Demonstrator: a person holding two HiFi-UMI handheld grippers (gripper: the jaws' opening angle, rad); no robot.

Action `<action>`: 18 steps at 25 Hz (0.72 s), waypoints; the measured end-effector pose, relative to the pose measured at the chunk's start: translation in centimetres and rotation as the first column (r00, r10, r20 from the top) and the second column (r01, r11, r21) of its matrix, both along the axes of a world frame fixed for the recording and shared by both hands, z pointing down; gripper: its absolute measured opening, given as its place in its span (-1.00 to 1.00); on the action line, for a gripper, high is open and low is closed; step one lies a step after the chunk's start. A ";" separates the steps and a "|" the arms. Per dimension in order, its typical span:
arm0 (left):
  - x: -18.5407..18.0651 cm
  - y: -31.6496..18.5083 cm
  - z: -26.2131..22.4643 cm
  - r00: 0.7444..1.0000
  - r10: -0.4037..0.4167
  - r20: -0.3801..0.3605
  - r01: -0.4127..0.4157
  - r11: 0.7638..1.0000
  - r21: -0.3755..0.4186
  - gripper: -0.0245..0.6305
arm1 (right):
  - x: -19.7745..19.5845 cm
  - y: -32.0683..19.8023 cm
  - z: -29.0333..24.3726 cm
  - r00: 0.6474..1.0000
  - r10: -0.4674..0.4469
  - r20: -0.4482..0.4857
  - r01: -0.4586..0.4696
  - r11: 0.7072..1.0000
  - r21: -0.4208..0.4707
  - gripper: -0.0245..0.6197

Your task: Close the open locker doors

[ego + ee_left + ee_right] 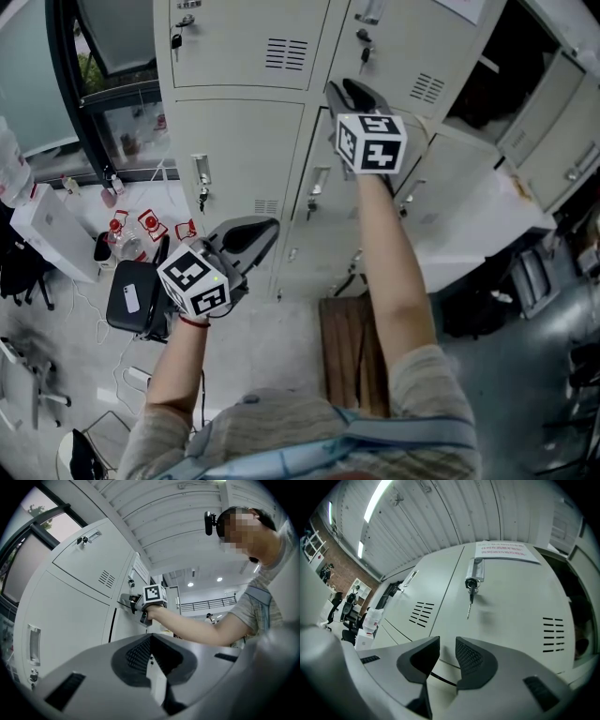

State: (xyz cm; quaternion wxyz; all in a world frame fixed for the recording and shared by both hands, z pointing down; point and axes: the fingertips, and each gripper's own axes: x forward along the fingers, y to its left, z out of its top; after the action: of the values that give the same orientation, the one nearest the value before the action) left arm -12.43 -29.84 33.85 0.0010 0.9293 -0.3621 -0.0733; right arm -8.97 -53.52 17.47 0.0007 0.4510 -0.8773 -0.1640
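A wall of pale lockers (239, 141) stands in front of the person. Most of the doors look shut. Far on the right, one locker (483, 89) is open and dark inside. Its door (553, 122) swings out to the right. Below it, a second door (478, 220) seems to hang wide open too.

The right gripper (349, 91) is held up high. Its tips are very near a door in the middle of the lockers, but I cannot tell if they touch it. Its jaws are a little apart and nothing is between them. In the right gripper view, a key (470, 585) sticks in a door's lock just past the jaws. A sheet of paper (504, 551) is stuck on that door, past the lock. The dark open locker shows at that view's right edge.

The left gripper (267, 230) is lower down, in front of the lockers and not touching them. Its jaws meet at the tips and hold nothing.
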 end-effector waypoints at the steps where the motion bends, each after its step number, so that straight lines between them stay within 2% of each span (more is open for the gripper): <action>1: 0.1 0.1 0.0 1.000 0.008 -0.009 -0.008 1.000 -0.005 -0.91 | 0.1 0.1 0.0 1.000 0.000 0.001 0.000 1.000 0.001 -0.60; 6: 0.0 0.5 -0.6 0.995 0.029 -0.094 -0.031 0.999 -0.015 -0.91 | 0.2 0.6 0.1 1.000 -0.007 0.000 0.007 1.000 0.002 -0.60; 18: 0.5 1.2 -0.8 0.992 0.019 -0.126 -0.021 1.000 -0.012 -0.91 | 1.6 2.9 0.3 1.000 -0.017 0.017 0.017 1.000 0.010 -0.60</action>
State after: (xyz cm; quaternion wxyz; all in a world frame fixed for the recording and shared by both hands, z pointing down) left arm -11.98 -28.66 33.03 0.0309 0.9263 -0.3525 -0.1294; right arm -7.39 -50.64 17.77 -0.0103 0.4449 -0.8803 -0.1645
